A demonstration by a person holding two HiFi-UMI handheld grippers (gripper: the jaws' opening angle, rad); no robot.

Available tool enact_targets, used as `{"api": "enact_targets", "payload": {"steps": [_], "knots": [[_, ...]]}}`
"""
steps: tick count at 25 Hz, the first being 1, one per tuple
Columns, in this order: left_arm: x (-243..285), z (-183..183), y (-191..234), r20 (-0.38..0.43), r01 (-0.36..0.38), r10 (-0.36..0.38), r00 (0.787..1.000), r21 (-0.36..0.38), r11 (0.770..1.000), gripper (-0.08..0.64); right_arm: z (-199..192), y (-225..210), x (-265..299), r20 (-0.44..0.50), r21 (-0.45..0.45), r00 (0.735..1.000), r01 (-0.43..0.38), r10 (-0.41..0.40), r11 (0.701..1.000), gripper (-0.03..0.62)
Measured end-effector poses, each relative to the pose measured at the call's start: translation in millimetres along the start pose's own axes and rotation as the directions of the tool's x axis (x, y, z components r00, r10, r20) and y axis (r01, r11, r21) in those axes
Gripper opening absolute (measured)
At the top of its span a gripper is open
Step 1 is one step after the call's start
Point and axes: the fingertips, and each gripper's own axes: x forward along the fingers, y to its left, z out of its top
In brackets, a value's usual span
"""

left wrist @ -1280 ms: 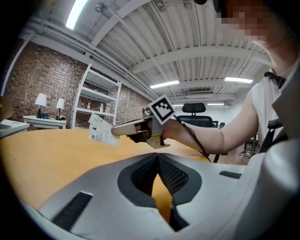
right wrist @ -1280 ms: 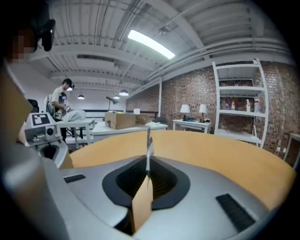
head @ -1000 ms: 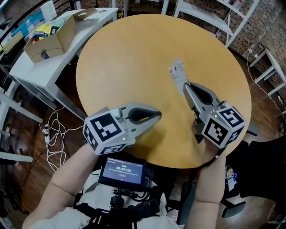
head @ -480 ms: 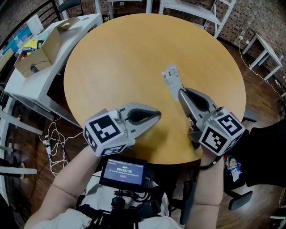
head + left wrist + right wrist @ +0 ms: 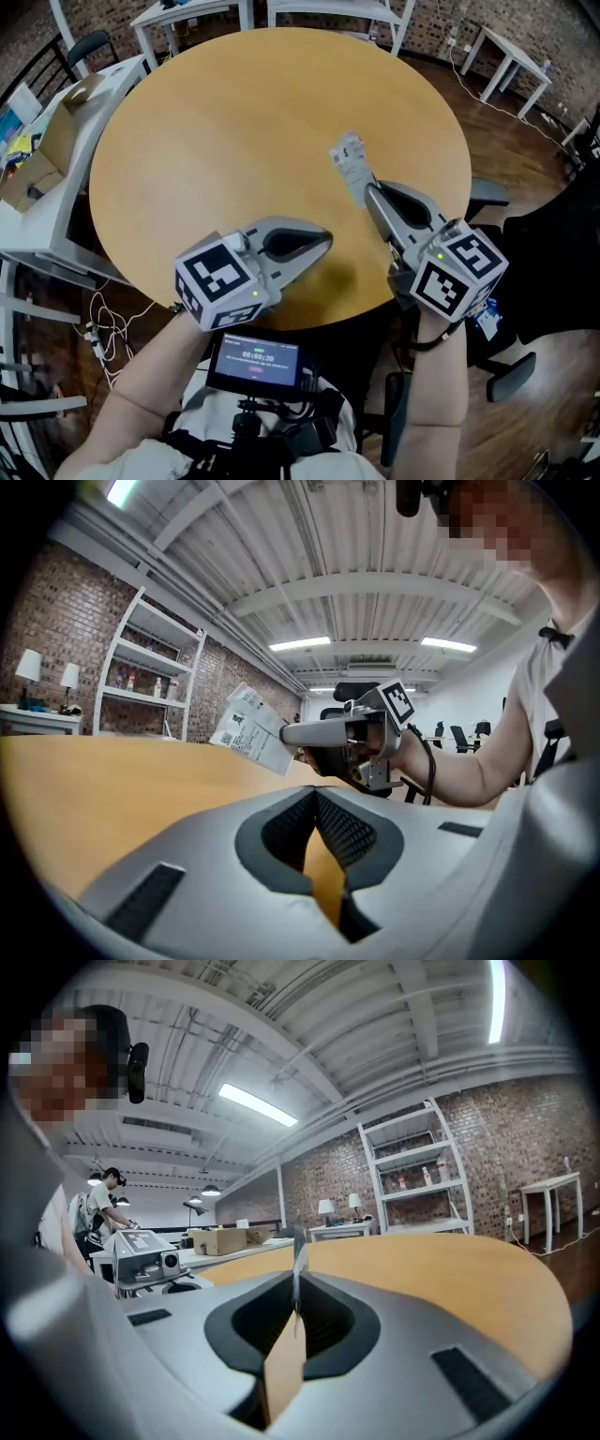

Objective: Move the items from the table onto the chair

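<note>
A white printed paper slip [image 5: 349, 159] sticks out of my right gripper [image 5: 367, 193], which is shut on its lower end and holds it above the round wooden table [image 5: 253, 112]. The slip shows edge-on [image 5: 296, 1265] in the right gripper view. From the left gripper view the slip [image 5: 246, 729] and the right gripper [image 5: 323, 731] are ahead, over the tabletop. My left gripper [image 5: 327, 242] hovers over the table's near edge, shut and empty. A black chair [image 5: 548, 253] stands to the right of the table.
A cardboard box [image 5: 33, 159] sits on a white table at the far left. White cables [image 5: 108, 323] lie on the wooden floor below it. More white tables [image 5: 511, 52] stand behind. A black chair base [image 5: 502, 375] is at the lower right.
Both grippers have shifted toward the table's near right edge, the slip still clamped in the right one. The view has swung right, showing more of the black chair.
</note>
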Motion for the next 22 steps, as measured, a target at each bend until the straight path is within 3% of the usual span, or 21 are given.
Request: {"api": "enact_targets", "payload": {"steps": [8, 22], "knots": [[41, 10, -23, 0.003, 0.042, -0.042, 0.999, 0.012, 0.999, 0.006, -2, -32, -61, 0.034, 0.018, 0.992, 0.119, -0.119, 0.993, 0.02], [108, 19, -75, -0.012, 0.134, -0.134, 0.991, 0.03, 0.99, 0.006, -15, -62, -144, 0.075, 0.064, 0.97, 0.228, -0.233, 0.971, 0.02]]}}
